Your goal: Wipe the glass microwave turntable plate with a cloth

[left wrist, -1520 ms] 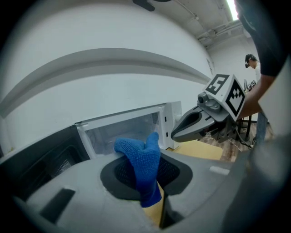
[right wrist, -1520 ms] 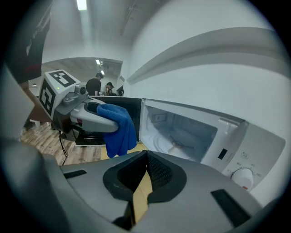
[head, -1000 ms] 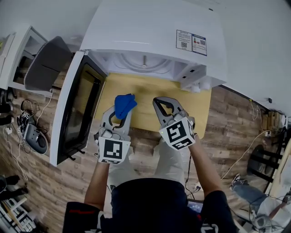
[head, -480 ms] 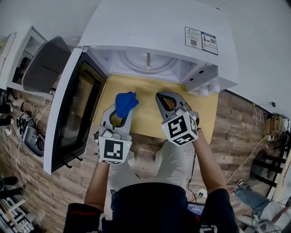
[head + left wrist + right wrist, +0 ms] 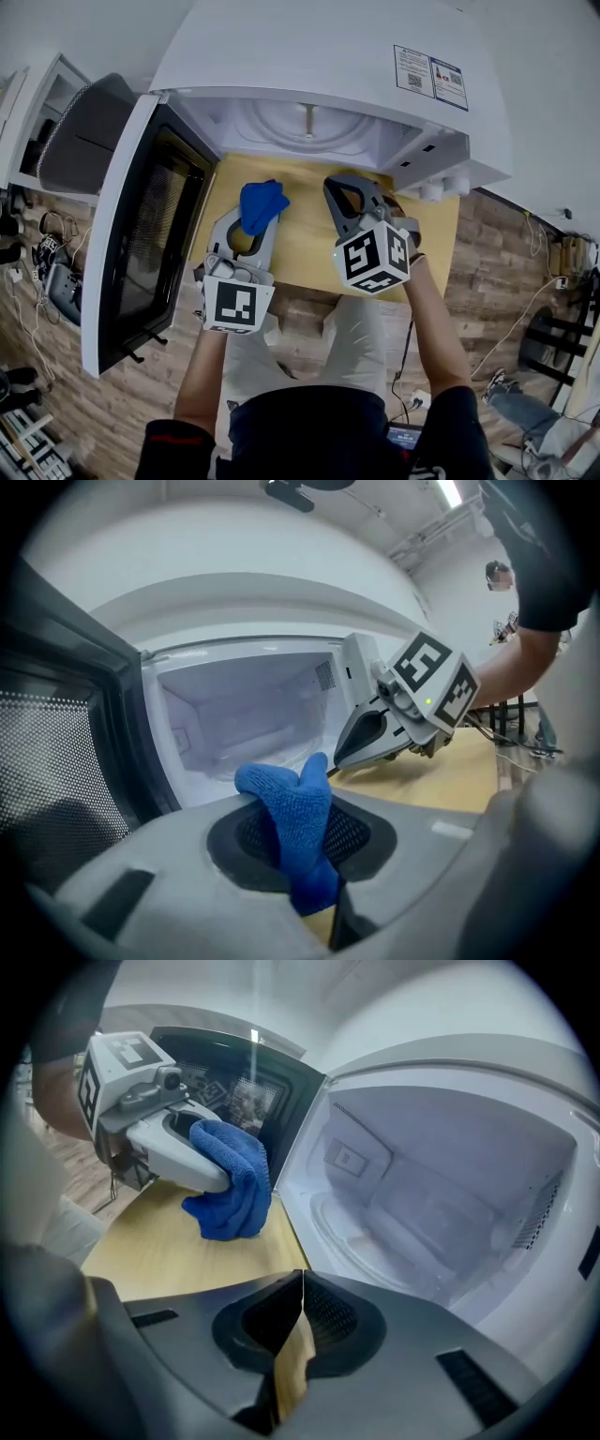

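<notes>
Biggest thing on screen: the white microwave (image 5: 319,56), filling the top of the head view, its door (image 5: 141,216) swung wide open toward the left edge. Look inside the cavity and there's the glass turntable plate (image 5: 361,1241), lying flat on the cavity floor. It is clear glass, so only a faint round rim shows, and nothing rests on it. The front part of the cavity floor is cut off by the microwave's top edge in the head view.

Below the opening, mid-frame, runs the pale wooden tabletop (image 5: 309,244), with both tools hovering over it side by side.

Left gripper (image 5: 314,892): clamped on the blue cloth (image 5: 291,808), which bunches up above the jaw tips and hangs in front of the opening, not touching the plate.

Right gripper (image 5: 302,1283): jaws pressed together, nothing between them, just wood showing through the slit below. It points at the cavity, clear of the plate.

The cloth's pinched lower end is buried between the left jaws.
</notes>
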